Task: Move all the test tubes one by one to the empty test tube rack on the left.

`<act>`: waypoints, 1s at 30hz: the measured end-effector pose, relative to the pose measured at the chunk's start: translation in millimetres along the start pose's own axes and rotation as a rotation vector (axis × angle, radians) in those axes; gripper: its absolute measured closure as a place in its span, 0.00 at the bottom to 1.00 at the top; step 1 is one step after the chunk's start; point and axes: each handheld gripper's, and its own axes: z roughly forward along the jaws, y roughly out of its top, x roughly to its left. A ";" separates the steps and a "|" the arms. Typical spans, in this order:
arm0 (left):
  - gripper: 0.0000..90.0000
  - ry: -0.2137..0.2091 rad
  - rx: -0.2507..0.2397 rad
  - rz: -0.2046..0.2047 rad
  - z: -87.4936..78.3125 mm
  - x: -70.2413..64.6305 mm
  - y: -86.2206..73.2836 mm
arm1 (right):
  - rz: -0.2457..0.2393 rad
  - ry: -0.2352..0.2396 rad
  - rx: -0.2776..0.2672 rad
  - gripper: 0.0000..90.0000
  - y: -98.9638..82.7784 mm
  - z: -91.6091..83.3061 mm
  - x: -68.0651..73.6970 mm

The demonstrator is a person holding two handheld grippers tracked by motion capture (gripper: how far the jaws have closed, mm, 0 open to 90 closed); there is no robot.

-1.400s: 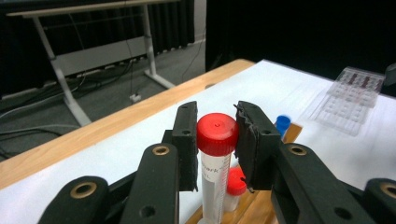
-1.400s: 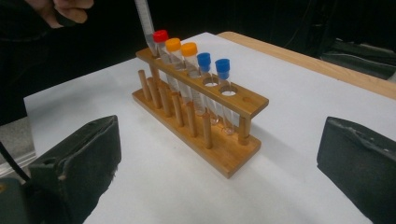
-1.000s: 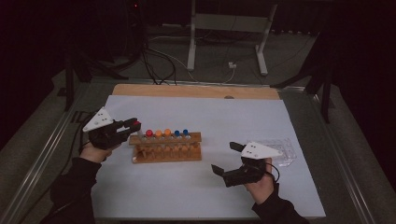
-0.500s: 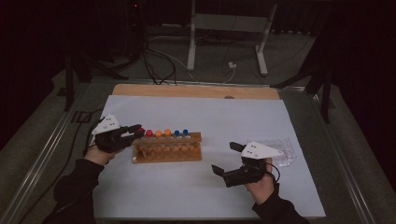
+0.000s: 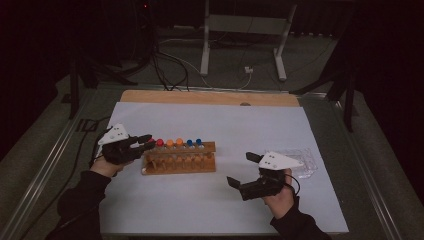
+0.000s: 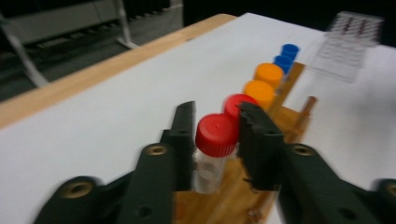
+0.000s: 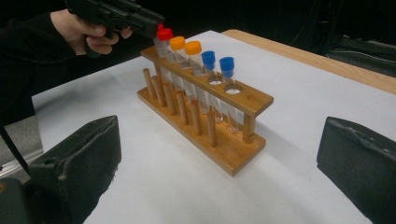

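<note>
High view: wooden rack (image 5: pixel 180 162) holds two red-capped (image 6: pixel 216 135), two orange-capped (image 6: pixel 259 92), two blue-capped tubes (image 6: pixel 290 50); left gripper (image 5: pixel 145 142) jaws, just opening, straddle a red one; right gripper (image 5: pixel 242 170) jaws gape empty.

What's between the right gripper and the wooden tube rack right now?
Nothing: bare white table sheet lies between the right gripper and the wooden tube rack, as the right gripper view shows.

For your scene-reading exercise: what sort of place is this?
Probably a lab-style recording bench: a wooden test-tube rack with capped clear tubes on a white-covered table, cables and a metal stand behind.
</note>
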 end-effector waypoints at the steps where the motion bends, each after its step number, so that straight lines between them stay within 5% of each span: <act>1: 0.45 -0.002 -0.001 0.001 -2.4 -0.7 1.4 | -0.001 0.001 -0.001 0.00 0.0 -0.2 0.0; 4: 0.24 -0.022 -0.017 -0.004 -11.0 -3.4 7.3 | 0.001 0.000 -0.001 0.00 0.2 -0.6 -0.2; 10: 0.04 -0.084 -0.047 -0.008 -20.6 -9.6 15.3 | 0.004 -0.002 -0.005 0.00 0.6 -1.3 -0.4; 18: 0.01 -0.122 -0.038 0.010 -20.8 -25.5 14.0 | 0.002 -0.006 -0.007 0.00 -0.2 -2.5 -1.8; 30: 0.01 -0.110 -0.042 0.003 -24.3 -42.6 -8.2 | -0.015 -0.022 -0.004 0.00 -3.2 -0.2 -1.8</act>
